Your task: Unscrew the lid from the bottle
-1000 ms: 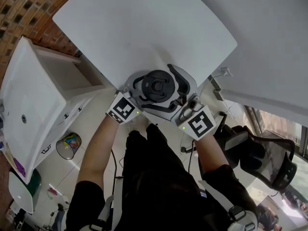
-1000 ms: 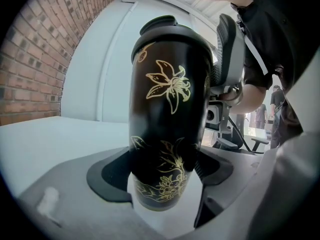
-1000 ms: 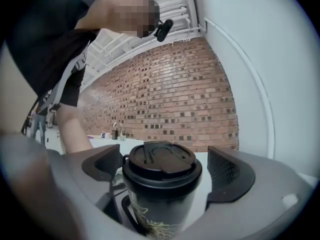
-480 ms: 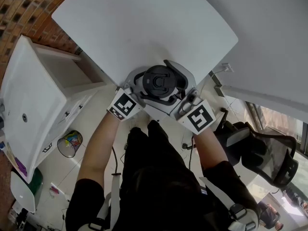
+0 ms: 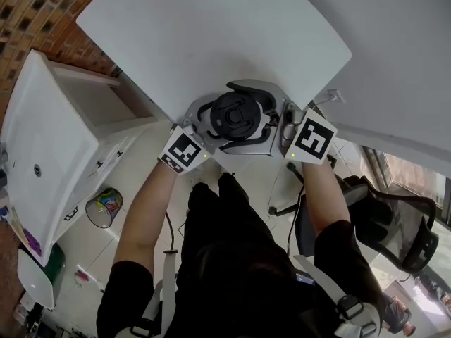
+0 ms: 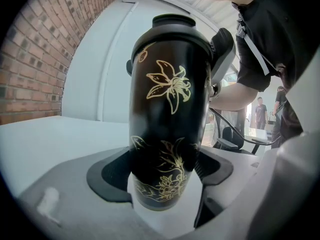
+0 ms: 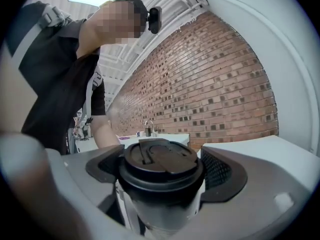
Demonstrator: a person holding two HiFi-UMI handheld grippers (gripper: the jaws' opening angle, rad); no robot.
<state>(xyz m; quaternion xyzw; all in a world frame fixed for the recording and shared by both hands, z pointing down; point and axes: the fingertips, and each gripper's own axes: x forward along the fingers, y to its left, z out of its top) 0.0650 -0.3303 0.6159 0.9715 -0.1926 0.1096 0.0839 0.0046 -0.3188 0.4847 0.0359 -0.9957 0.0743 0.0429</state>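
At the table's [image 5: 211, 34] near edge, 6 o'clock of its white top, head view:

Item 1. bottle [image 6: 167, 109]: black, gold flower print, upright. Whether its base rests on the table cannot be told.

Item 2. lid [image 7: 161, 159]: black, flip-top type, seated square on the bottle's neck. No gap or exposed thread shows under its rim.

Item 3. left gripper [image 6: 165, 173]: comes in from 8 o'clock of the bottle. Jaws clenched on the lower body of the bottle, a dark pad against each side. Serves as the anchor.

Item 4. right gripper [image 7: 162, 170]: comes in from 3 o'clock. Jaws stand wide and grasp the lid, whose rim fills the space between the pads and touches both.

Status, as a judgement: both holds are in place, which suits a turn of the lid. The lid looks fully on, so little or nothing of the loosening shows as done. Left to do: the turns themselves, likely with re-grips, then lifting the lid clear.
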